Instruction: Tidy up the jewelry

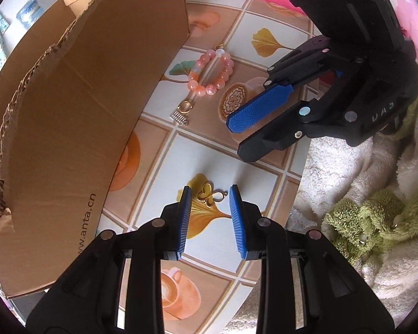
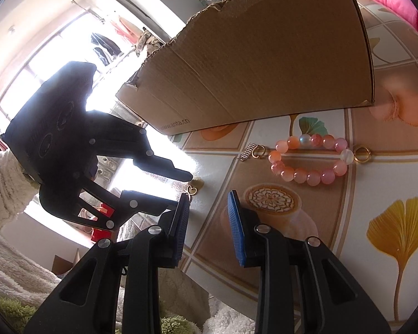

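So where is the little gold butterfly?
In the left wrist view the gold butterfly charm lies on the patterned tablecloth between the left gripper's open tips, over a yellow leaf print.

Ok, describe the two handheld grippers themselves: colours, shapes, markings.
Both are alike. The left gripper is matte black plastic, with angular linkage arms joined by round silver pivot pins, and each finger ends in a flat blue ridged pad. The right gripper is the same build; the left wrist view shows round camera lenses on its black body and faint raised lettering. No cables or sleeves are visible.
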